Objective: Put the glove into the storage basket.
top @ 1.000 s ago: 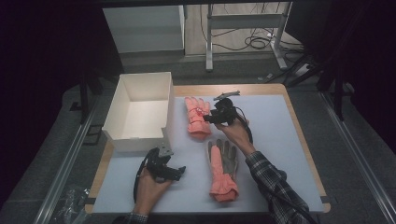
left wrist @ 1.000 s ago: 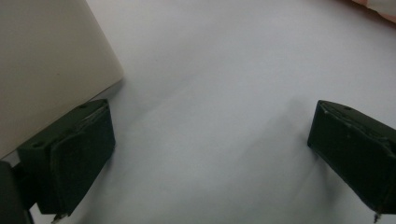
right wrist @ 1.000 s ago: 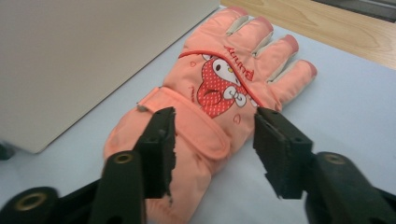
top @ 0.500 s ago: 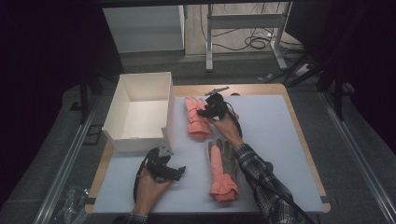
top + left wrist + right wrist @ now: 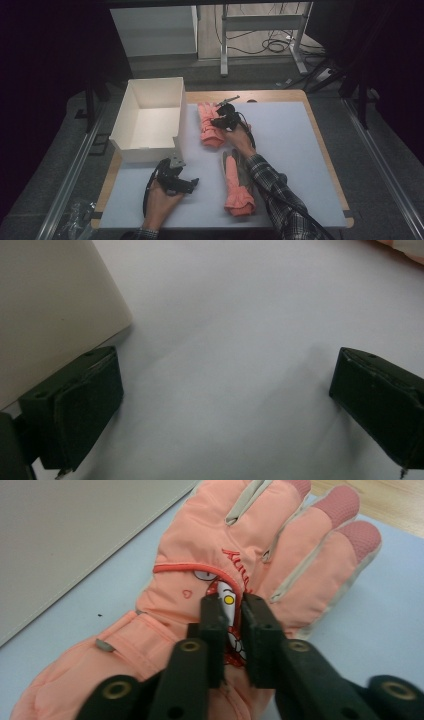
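Pinching the far glove (image 5: 220,595) with your right gripper (image 5: 231,611), jaws just closed on a fabric fold at frame centre.
Next, lift toward the white box (image 5: 150,120) at upper left; your left gripper (image 5: 220,405) rests open, empty.

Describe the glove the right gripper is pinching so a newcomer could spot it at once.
Start at the open white box at the table's far left. Right beside it on the pale mat lies a salmon-pink glove, fingers pointing away from the person. Unlike the other pink glove nearer the person, this one has the right gripper shut on the cartoon patch on its back.
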Motion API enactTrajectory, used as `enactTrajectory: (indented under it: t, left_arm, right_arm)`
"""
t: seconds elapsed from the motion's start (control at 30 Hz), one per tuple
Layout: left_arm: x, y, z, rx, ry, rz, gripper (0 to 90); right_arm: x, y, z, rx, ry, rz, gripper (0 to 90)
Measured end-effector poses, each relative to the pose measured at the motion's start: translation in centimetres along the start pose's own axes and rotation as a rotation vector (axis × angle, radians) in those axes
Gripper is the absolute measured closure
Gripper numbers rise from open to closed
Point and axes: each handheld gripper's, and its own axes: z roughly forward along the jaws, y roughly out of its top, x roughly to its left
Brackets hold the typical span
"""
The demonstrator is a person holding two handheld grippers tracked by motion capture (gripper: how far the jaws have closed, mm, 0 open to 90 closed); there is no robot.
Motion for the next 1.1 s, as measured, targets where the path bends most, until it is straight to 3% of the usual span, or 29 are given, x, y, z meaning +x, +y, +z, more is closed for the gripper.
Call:
enactTrajectory:
  t: [0.1, 0.47, 0.83, 1.1]
  left_arm:
    - [0.0, 0.0, 0.0, 0.0, 0.0, 0.0, 0.7]
    - [0.0, 0.0, 0.0, 0.001, 0.0, 0.0, 0.7]
    - [0.0, 0.0, 0.0, 0.001, 0.001, 0.002, 0.7]
    - [0.0, 0.0, 0.0, 0.0, 0.0, 0.002, 0.7]
  right_arm:
    - [0.2, 0.4, -0.5, 0.011, -0.01, 0.001, 86.0]
    - [0.0, 0.8, -3.1, -0.029, 0.058, 0.041, 86.3]
    - [1.1, 1.8, -7.3, -0.083, 0.134, 0.026, 86.1]
    - [1.8, 0.9, -10.3, -0.087, 0.166, 0.021, 86.1]
